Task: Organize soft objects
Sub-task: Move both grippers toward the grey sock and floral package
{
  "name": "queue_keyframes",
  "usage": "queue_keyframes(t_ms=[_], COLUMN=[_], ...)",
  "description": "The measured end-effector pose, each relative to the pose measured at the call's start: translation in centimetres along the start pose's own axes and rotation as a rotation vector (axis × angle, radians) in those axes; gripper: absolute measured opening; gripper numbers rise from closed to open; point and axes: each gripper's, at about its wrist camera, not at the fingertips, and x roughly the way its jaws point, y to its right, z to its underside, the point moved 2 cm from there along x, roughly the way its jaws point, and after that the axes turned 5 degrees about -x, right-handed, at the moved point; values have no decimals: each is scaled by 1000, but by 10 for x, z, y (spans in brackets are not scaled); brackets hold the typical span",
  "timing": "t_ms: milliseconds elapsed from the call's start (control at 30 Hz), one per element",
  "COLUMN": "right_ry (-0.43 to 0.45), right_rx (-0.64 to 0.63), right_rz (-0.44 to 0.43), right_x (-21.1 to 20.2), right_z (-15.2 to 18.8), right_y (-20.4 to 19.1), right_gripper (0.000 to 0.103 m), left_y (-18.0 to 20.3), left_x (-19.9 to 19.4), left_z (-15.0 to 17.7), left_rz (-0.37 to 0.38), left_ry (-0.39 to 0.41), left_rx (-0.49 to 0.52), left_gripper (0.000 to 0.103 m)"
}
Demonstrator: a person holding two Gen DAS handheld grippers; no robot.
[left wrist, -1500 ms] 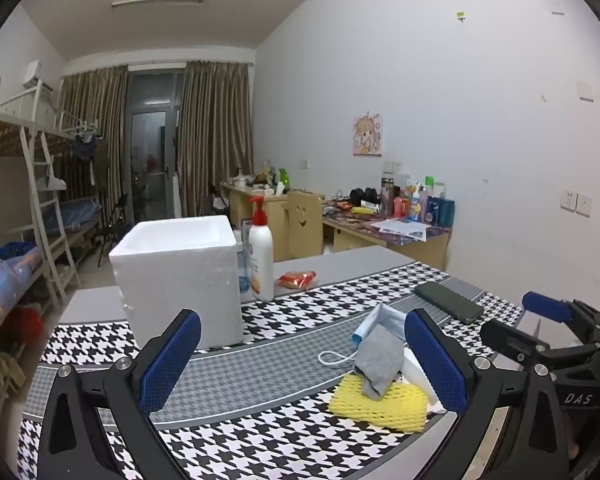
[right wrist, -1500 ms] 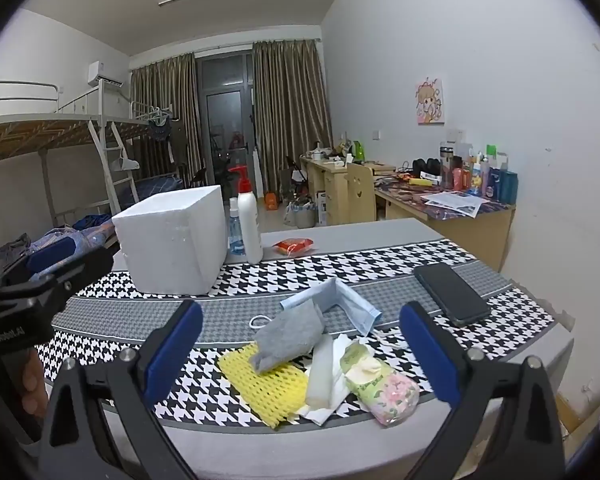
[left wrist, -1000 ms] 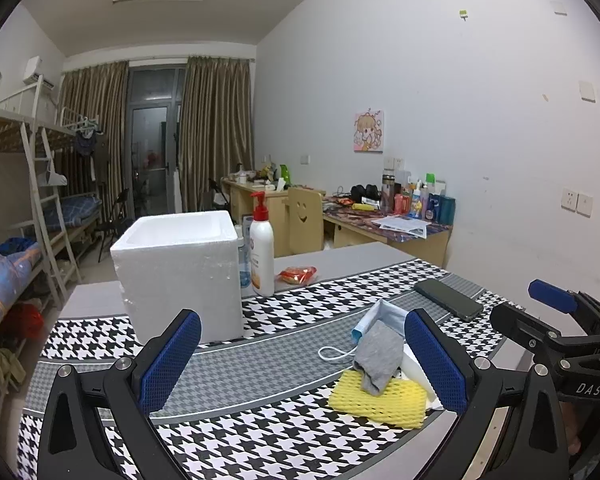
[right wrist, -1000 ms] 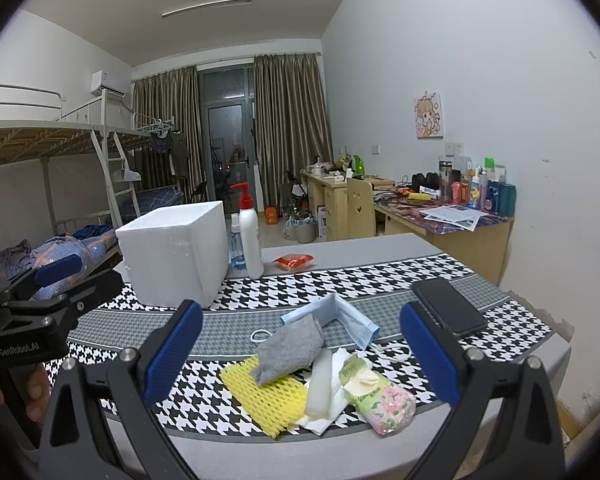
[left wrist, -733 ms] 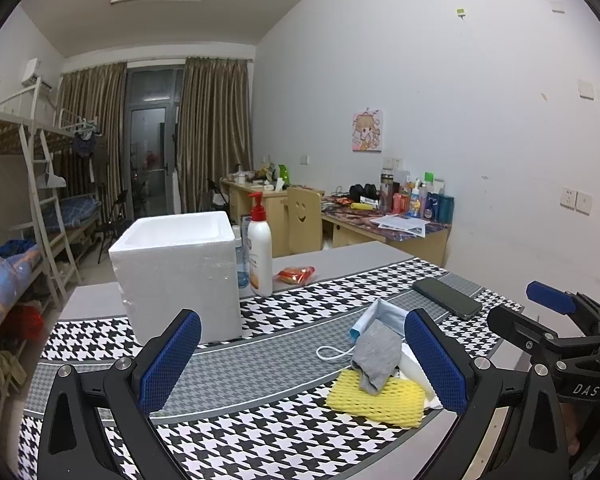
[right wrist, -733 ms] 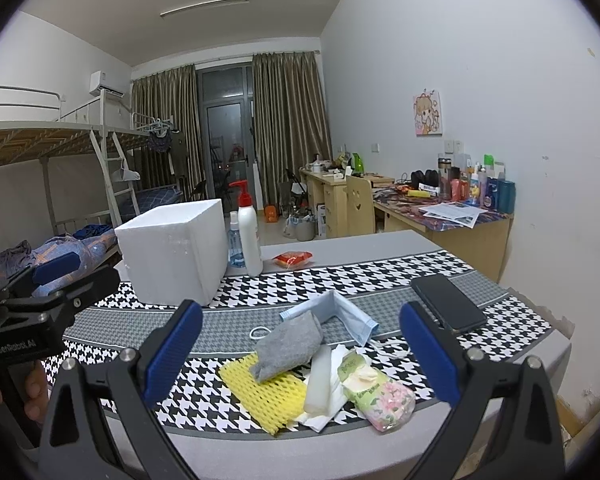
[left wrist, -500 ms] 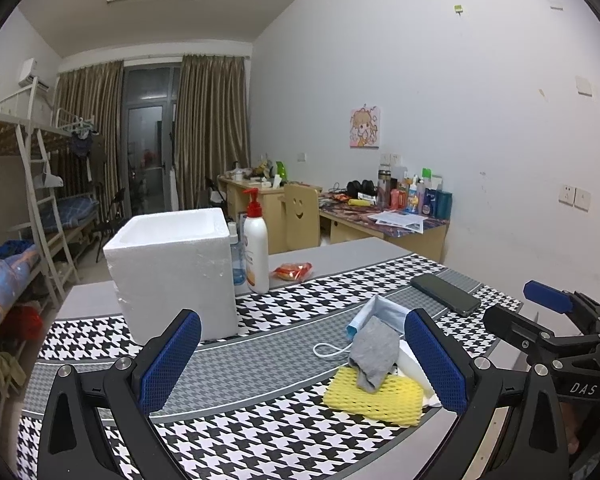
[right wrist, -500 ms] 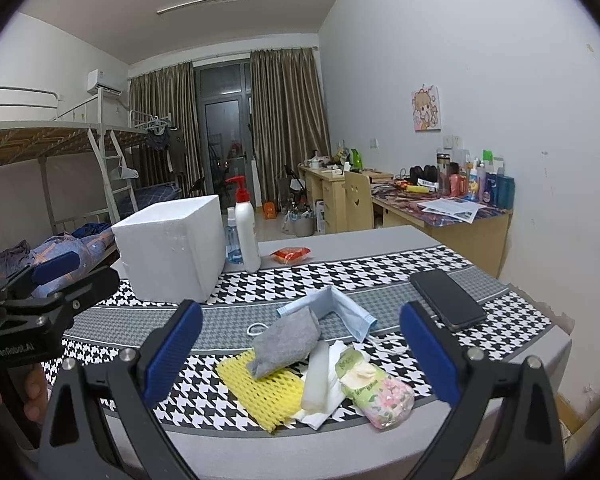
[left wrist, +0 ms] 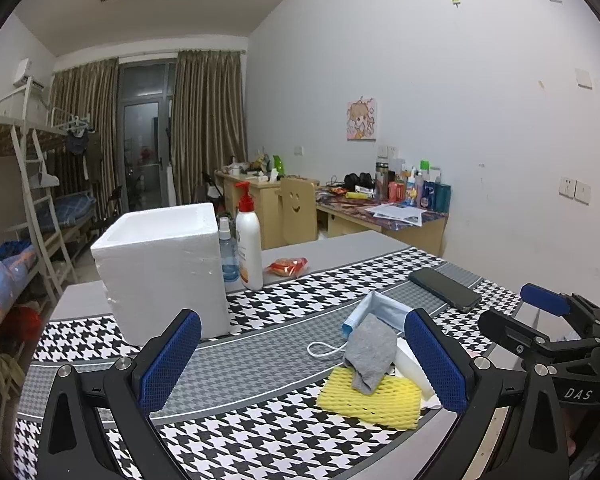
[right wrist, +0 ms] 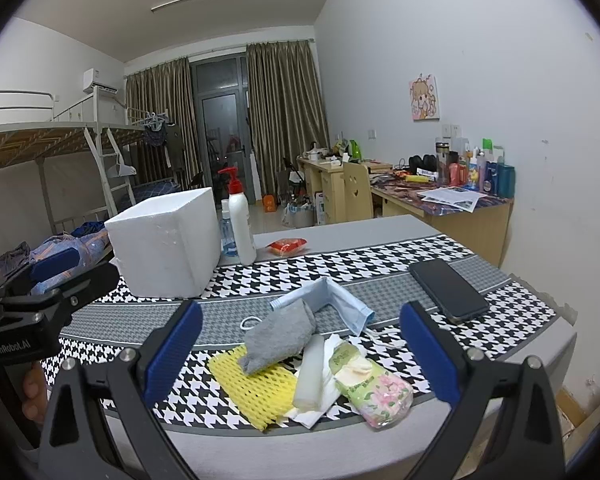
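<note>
A pile of soft things lies near the table's front edge: a grey sock (right wrist: pixel 278 334) on a yellow foam net (right wrist: pixel 256 386), a blue face mask (right wrist: pixel 332 298), a white foam roll (right wrist: pixel 310 372) and a floral tissue pack (right wrist: pixel 372 386). The sock (left wrist: pixel 370 352), net (left wrist: pixel 370 402) and mask (left wrist: pixel 380 310) also show in the left wrist view. A white foam box (left wrist: pixel 162 268) stands open-topped at the back left; it also shows in the right wrist view (right wrist: pixel 166 242). My left gripper (left wrist: pixel 302 364) is open and empty, left of the pile. My right gripper (right wrist: pixel 300 354) is open and empty, above the pile.
A pump bottle (right wrist: pixel 240 220), a small spray bottle (right wrist: pixel 226 234) and a red snack packet (right wrist: pixel 288 246) stand behind the box. A black phone (right wrist: pixel 446 290) lies at the right. The table carries a houndstooth cloth (right wrist: pixel 380 258). Desks and a bunk bed stand beyond.
Both grippers have drifted only slightly, staying open and empty. The objects on the table have not moved.
</note>
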Motion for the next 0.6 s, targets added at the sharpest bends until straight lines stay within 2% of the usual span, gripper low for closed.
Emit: queue_keyframes(t_ms=[600], right_ry=[-92], right_rx=[11], right_rz=[26], right_x=[19], right_z=[13], right_y=[17], right_gripper=[101], left_y=[10], left_x=[35], left_z=[15], left_rz=[28], left_ry=[-107], left_rx=[-9], left_gripper=[102])
